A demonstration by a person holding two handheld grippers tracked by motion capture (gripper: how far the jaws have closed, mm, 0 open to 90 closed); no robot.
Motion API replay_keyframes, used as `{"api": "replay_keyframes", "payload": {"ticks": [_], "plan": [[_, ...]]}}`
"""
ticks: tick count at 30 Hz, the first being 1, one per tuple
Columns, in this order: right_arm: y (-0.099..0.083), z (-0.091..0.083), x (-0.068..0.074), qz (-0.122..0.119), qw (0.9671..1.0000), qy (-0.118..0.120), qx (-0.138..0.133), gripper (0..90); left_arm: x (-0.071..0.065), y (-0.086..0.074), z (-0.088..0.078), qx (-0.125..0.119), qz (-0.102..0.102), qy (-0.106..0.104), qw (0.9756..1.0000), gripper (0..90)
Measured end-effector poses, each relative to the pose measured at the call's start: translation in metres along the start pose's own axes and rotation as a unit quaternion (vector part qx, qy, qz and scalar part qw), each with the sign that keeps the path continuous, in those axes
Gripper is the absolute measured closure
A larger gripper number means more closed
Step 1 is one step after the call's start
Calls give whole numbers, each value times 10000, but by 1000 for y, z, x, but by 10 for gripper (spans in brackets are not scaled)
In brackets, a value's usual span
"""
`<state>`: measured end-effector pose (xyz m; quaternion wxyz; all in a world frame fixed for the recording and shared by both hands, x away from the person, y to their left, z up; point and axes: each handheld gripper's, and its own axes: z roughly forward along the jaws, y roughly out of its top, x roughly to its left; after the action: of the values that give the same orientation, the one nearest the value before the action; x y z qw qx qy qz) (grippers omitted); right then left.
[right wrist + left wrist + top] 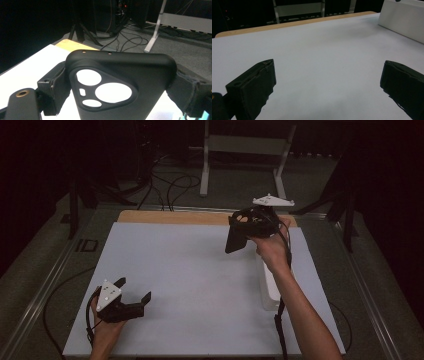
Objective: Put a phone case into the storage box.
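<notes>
Phone case (pixel 120 82), black, with camera cut-outs, was pinched between the jaws of the right gripper (pixel 248 226) and held above the far right of the white table (pixel 200 285). Left gripper (pixel 131 294) rested near the front left corner, jaws spread, nothing between them.

The surface (pixel 200 285) carries a white sheet across most of its top; a bare wooden strip (pixel 170 216) shows along the 12 o'clock edge. A white rectangular box (pixel 270 292) rests on the sheet toward 3 o'clock, partly hidden. On the grey floor (pixel 235 190) beyond the 12 o'clock edge stands a white metal frame (pixel 240 150) with two legs. Black cables (pixel 170 185) loop across the floor toward 11 o'clock. Dark tripod legs (pixel 345 205) stand toward 2 o'clock. Metal rails (pixel 47 280) border the surface at 9 o'clock.
</notes>
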<state>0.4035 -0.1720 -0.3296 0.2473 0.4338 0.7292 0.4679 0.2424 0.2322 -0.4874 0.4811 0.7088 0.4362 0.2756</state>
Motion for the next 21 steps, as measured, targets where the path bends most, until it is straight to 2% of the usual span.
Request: {"api": "replay_keyframes", "payload": {"ticks": [21], "plan": [[1,-5,-22,64,9992,-404,6,134,-1,0,1,16,30,-11,10000,7]]}}
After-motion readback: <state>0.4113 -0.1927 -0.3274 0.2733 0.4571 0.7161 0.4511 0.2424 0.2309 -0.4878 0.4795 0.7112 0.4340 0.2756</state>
